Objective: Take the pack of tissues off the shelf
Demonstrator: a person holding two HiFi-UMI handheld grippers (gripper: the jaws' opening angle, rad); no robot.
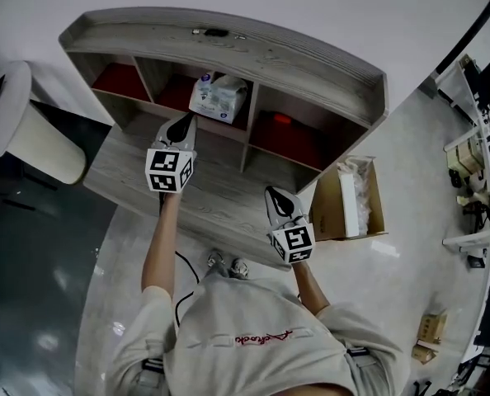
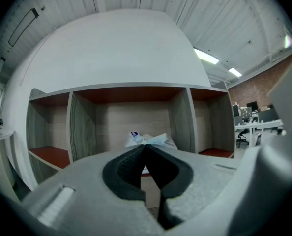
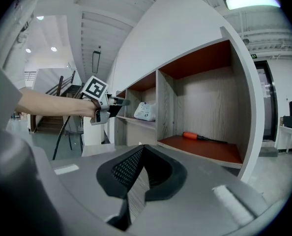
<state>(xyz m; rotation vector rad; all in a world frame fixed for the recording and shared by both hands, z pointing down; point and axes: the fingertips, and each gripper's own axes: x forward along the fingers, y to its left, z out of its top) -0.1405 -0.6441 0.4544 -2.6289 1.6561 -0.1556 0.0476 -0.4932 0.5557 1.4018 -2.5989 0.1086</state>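
The right gripper (image 1: 276,193) is nearest the person, held over the lower ledge of the shelf (image 1: 270,56). Its jaws are closed tip to tip with nothing between them. Farther in, the left gripper (image 1: 182,124) is also closed and empty, just in front of the shelf's middle compartment. The pack of tissues (image 1: 218,97) lies in that compartment, apart from the jaws. In the left gripper view those jaws hide its lower part. A screwdriver (image 3: 197,136) lies in the shelf's right compartment, only an orange smudge in the head view. Right of the shelf stands a cardboard box (image 1: 332,213), its white contents unclear.
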